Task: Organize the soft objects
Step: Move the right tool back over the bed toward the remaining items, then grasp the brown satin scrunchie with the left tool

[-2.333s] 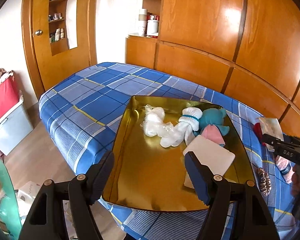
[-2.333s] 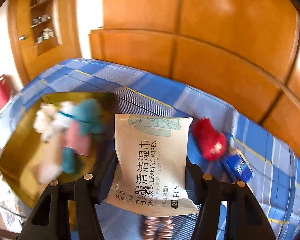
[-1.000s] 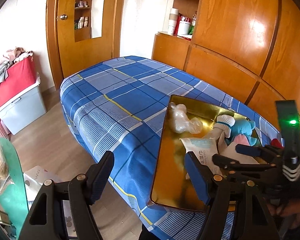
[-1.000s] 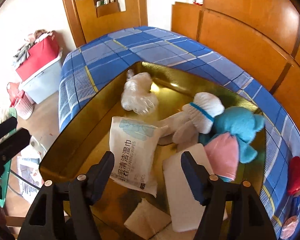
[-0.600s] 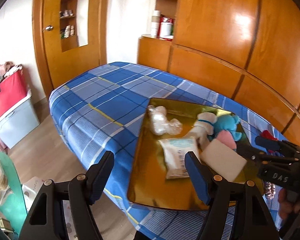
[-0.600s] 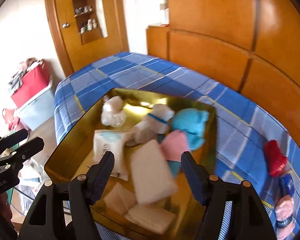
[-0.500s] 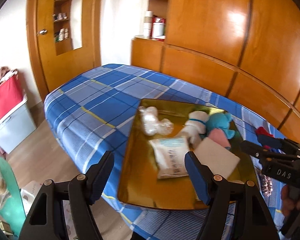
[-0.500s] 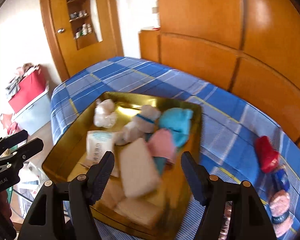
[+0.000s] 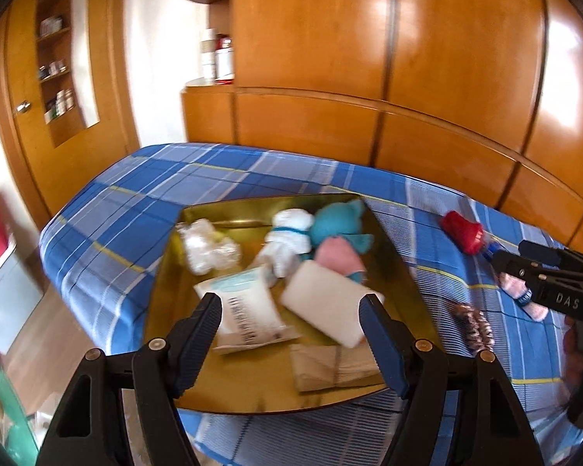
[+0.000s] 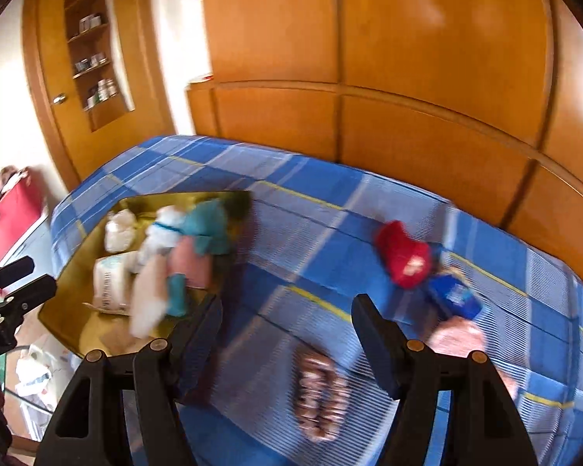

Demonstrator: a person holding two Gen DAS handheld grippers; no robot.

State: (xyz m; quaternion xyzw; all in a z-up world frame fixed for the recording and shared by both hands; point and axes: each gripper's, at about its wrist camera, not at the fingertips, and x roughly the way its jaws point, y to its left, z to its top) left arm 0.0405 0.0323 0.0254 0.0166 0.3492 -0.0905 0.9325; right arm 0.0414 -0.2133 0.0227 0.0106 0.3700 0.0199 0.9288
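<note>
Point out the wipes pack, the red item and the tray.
wipes pack (image 9: 248, 306): left wrist view, on its printed white face.
red item (image 10: 404, 254): right wrist view, on the middle of its body, lying on the bedspread.
tray (image 9: 248, 386): left wrist view, on the bare gold floor near its front rim.

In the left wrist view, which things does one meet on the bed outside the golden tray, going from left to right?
Right of the tray: red soft object → brown patterned scrunchie → pink item with a blue band, partly hidden behind the right gripper.
</note>
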